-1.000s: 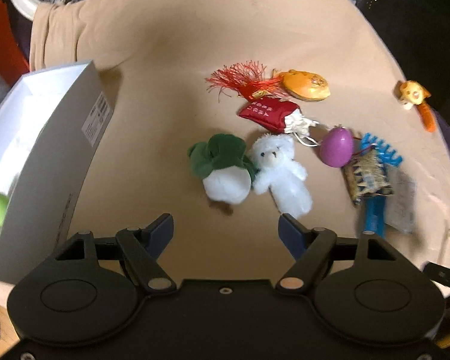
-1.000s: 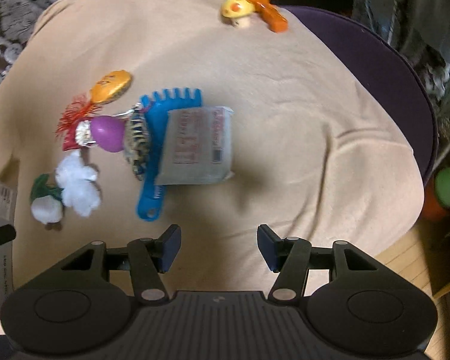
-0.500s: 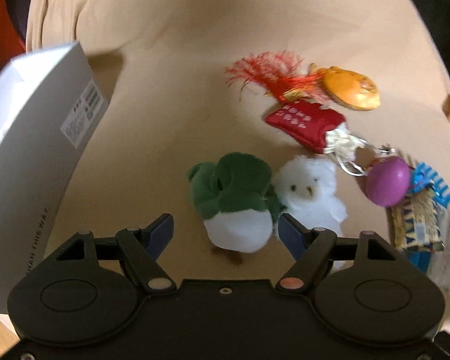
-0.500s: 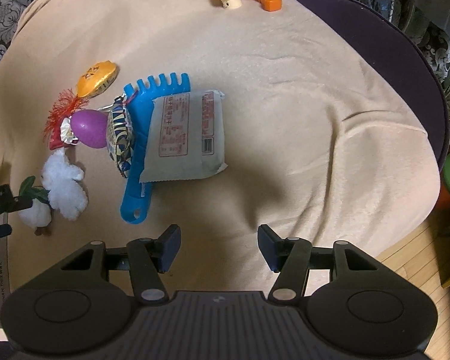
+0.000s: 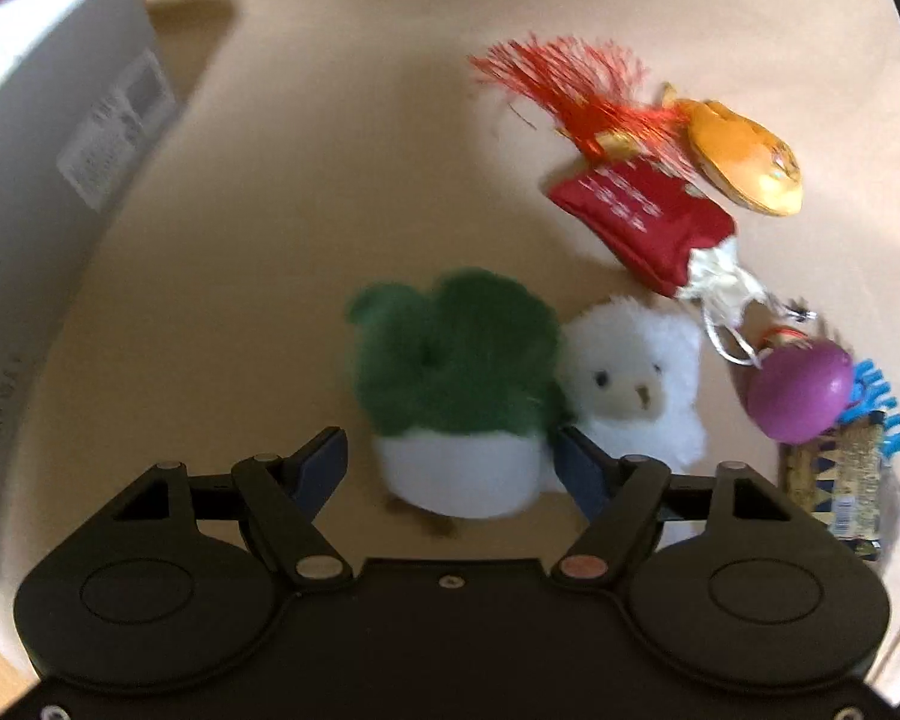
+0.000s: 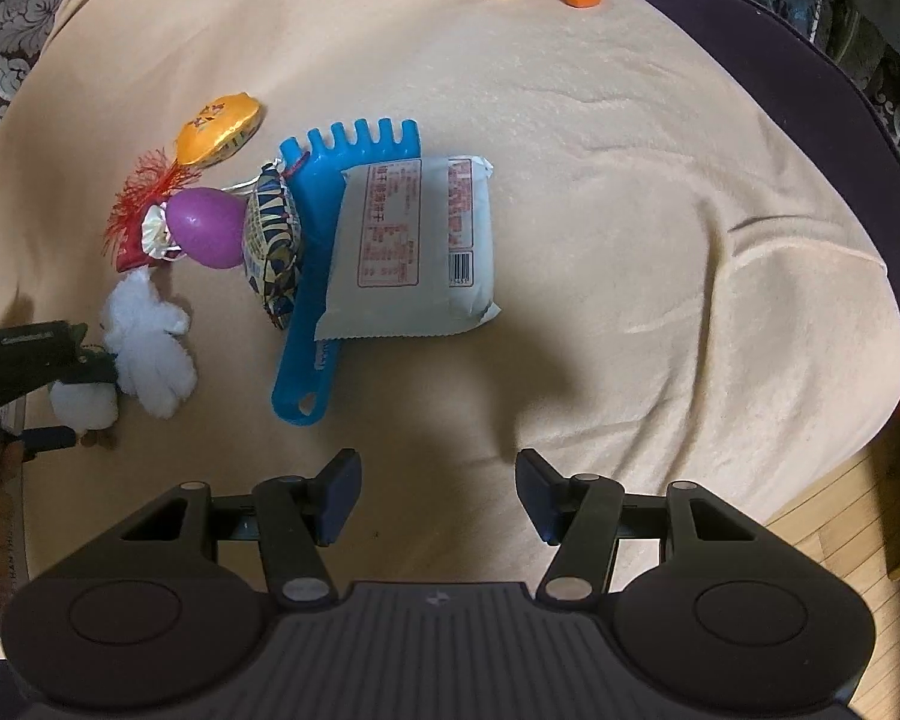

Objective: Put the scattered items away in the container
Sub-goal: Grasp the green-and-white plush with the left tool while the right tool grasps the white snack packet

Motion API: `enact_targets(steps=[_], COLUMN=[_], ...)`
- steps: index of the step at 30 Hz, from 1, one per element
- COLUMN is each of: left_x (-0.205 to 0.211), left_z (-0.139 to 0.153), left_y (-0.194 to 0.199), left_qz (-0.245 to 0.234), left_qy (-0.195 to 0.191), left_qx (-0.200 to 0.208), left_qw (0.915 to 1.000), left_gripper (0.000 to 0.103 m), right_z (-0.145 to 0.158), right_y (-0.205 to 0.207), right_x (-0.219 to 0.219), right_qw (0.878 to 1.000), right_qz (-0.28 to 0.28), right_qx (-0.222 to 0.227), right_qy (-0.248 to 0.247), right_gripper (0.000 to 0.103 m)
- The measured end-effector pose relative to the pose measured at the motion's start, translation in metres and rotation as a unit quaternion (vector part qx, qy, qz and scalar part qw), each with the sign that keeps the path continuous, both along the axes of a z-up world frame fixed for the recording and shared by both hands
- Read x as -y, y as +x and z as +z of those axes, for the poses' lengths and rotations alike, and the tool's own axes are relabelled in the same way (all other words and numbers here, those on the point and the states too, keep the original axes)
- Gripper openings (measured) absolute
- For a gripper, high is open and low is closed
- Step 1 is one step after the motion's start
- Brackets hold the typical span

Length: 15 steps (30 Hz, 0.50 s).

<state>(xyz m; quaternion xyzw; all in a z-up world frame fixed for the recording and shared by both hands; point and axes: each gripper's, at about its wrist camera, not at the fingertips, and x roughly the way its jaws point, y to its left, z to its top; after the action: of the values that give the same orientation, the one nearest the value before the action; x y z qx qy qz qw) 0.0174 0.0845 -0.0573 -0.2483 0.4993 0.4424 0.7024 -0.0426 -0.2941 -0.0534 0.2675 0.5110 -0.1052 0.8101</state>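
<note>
Beige cloth covers the round surface (image 6: pixel 600 192), toys scattered over it and a box at its edge.

With the green-and-white plush (image 5: pixel 456 396) as landmark: the left tool (image 5: pixel 450 462) straddles its white base, jaws just closing, the far pad at the plush's side, the near one still clear, so nothing is gripped yet. A white bear (image 5: pixel 636 384) leans against its far side, crowding that pad. The grey-white box (image 5: pixel 48 192), the likely container, stands well off on the opposite side; its inside is out of view. The right tool (image 6: pixel 438 495) hovers half open and empty over bare cloth, probably waiting near the snack packet (image 6: pixel 414 252).
</note>
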Motion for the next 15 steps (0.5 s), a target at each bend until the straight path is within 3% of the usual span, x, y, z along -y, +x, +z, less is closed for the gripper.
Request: enact_targets(steps=[5, 8, 10, 15], left_x=[-0.002, -0.009, -0.010, 0.006], left_z=[0.001, 0.000, 0.000, -0.001], left_y=[0.004, 0.001, -0.003, 0.007], left_qz=[0.015, 0.025, 0.030, -0.006], left_qy=[0.011, -0.009, -0.014, 0.009], left_qx=[0.008, 0.025, 0.027, -0.025], left_qw=[0.9998, 0.9993, 0.9991, 0.9996], left_gripper=[0.069, 0.054, 0.051, 0.050], right_z=[0.005, 0.007, 0.008, 0.018], right_y=[0.000, 0.004, 0.010, 0.043], right_x=[0.005, 0.010, 0.012, 0.025], right_qw=[1.000, 1.000, 0.999, 0.997], right_qz=[0.000, 0.001, 0.001, -0.015], right_qx=[-0.003, -0.006, -0.006, 0.010], right_qy=[-0.015, -0.027, -0.041, -0.076], right_gripper=[0.058, 0.058, 0.059, 0.062])
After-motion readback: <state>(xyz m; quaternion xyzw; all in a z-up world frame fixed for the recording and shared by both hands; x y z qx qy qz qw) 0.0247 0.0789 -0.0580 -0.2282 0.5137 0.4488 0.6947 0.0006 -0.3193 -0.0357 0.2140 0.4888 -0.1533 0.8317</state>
